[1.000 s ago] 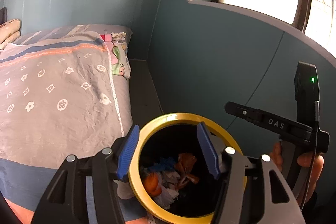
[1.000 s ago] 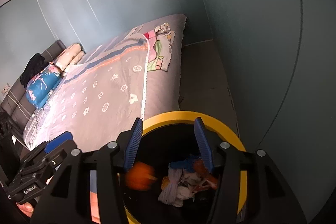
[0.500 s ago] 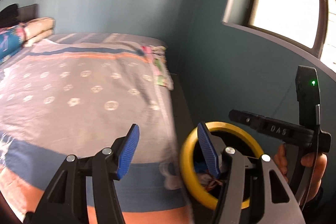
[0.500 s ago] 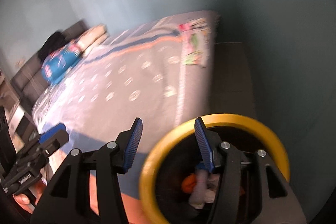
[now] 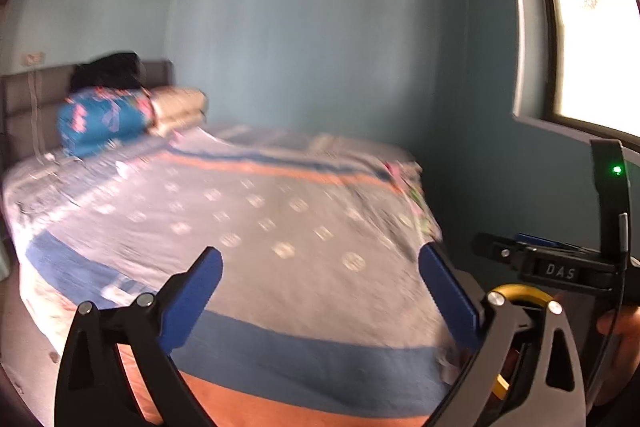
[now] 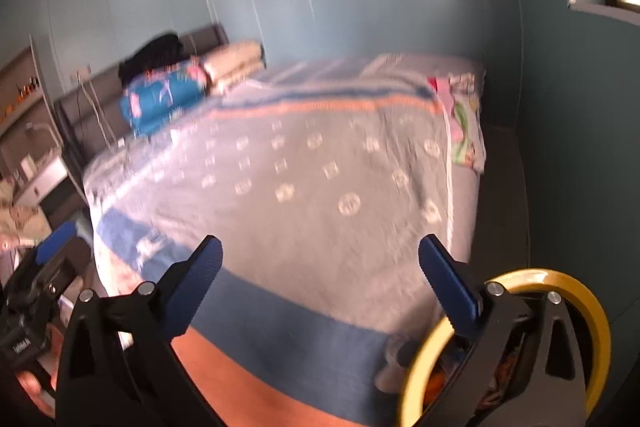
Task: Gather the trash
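Note:
A black trash bin with a yellow rim stands on the floor by the bed's near right corner; its rim also shows in the left wrist view. Trash lies inside, mostly hidden by the finger mounts. My left gripper is open and empty, above the bed. My right gripper is open and empty, also over the bed's foot end. The right gripper's body shows at the right of the left wrist view; the left gripper's body shows at the left of the right wrist view.
A bed with a grey patterned cover fills the middle. Folded blue bedding and pillows lie at its head. A dark floor strip runs between bed and teal wall. A window is at the right. Shelves stand left.
Both grippers have swung up and left, away from the bin to face the bed. The bin has slid to the lower right of both views. Both stay open.

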A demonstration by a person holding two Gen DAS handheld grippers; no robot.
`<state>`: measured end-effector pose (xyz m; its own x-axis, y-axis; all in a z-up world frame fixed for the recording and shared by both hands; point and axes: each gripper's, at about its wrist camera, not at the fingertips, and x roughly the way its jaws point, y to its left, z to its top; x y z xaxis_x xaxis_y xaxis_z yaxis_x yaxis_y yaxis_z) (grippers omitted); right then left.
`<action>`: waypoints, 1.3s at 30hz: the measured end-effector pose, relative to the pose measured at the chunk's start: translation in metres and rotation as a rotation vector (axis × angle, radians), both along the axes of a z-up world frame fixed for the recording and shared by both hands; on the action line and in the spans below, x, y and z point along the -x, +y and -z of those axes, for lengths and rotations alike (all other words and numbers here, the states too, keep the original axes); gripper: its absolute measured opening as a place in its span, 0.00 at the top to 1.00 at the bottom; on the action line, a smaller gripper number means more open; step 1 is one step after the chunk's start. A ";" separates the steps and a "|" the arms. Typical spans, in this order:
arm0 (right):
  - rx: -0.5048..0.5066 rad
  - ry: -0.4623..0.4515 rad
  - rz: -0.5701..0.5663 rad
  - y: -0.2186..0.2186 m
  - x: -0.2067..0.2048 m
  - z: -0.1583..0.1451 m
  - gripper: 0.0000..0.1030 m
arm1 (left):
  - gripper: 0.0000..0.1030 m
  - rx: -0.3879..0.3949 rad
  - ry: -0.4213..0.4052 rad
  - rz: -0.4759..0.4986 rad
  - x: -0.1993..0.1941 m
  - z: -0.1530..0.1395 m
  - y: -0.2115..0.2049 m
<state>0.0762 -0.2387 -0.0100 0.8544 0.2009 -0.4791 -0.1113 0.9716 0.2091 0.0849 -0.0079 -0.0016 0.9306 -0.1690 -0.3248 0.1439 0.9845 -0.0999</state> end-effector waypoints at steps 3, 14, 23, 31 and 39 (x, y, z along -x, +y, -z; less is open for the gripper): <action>0.037 -0.080 0.052 0.015 0.013 -0.011 0.08 | 0.08 0.034 -0.011 -0.031 0.008 -0.008 0.016; 0.116 -0.312 0.127 0.051 0.066 -0.034 0.08 | 0.08 0.049 -0.154 -0.130 0.062 -0.026 0.030; 0.101 -0.296 0.141 0.048 0.066 -0.037 0.08 | 0.08 0.055 -0.172 -0.128 0.077 -0.030 0.028; 0.097 -0.246 0.141 0.046 0.061 -0.033 0.08 | 0.08 0.043 -0.164 -0.135 0.075 -0.029 0.023; 0.103 -0.239 0.141 0.048 0.060 -0.027 0.08 | 0.08 0.052 -0.156 -0.138 0.075 -0.028 0.026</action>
